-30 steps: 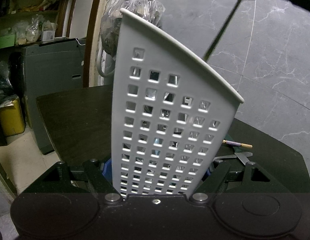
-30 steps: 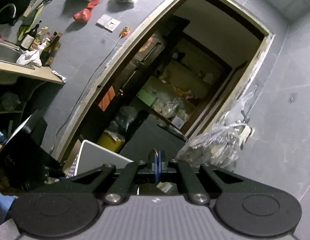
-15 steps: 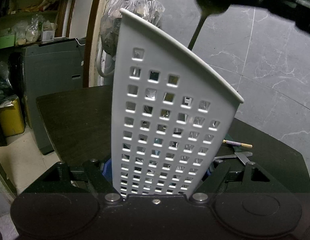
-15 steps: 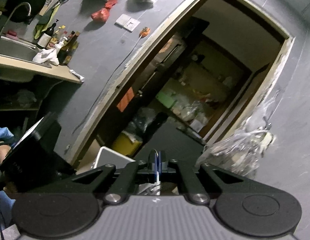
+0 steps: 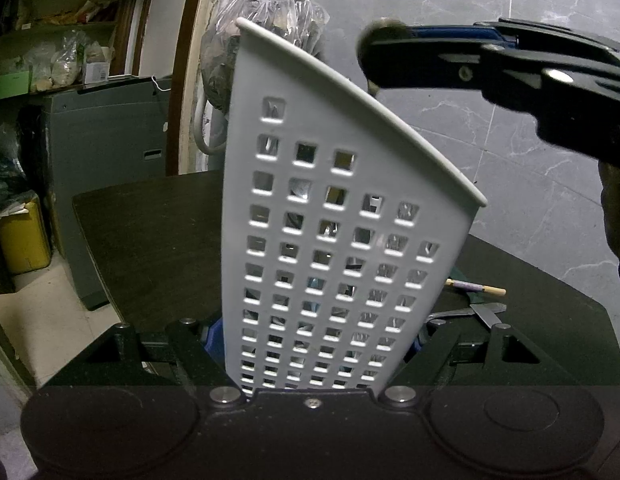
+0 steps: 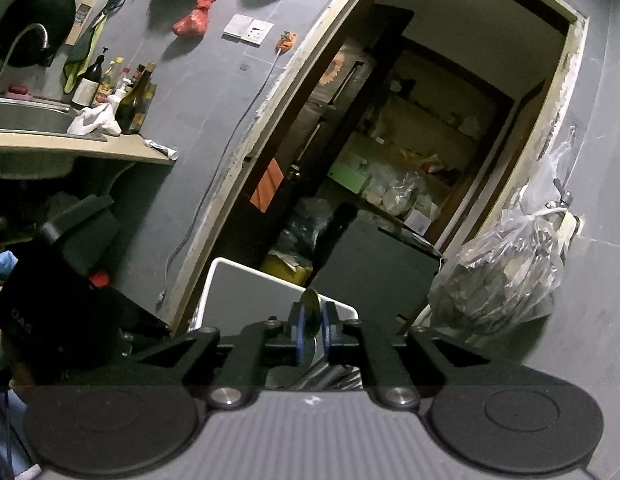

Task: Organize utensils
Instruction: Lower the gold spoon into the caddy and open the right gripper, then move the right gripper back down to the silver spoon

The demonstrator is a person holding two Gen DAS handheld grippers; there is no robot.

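Now our left gripper (image 5: 310,344) clamps the white perforated caddy (image 5: 333,240) upright near the tabletop's (image 5: 150,224) front edge, while our right gripper (image 6: 313,330), jaws just opening around the spoon handle (image 6: 311,300), hovers over its rim. Released off-centre, the spoon could strike the rim and fall outside.

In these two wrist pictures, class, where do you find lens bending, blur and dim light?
Left wrist view: the white utensil holder bulges and leans under fisheye bending; the right gripper above it is soft and blurred. Right wrist view: the door frame curves, the room beyond is dim, corners go black.
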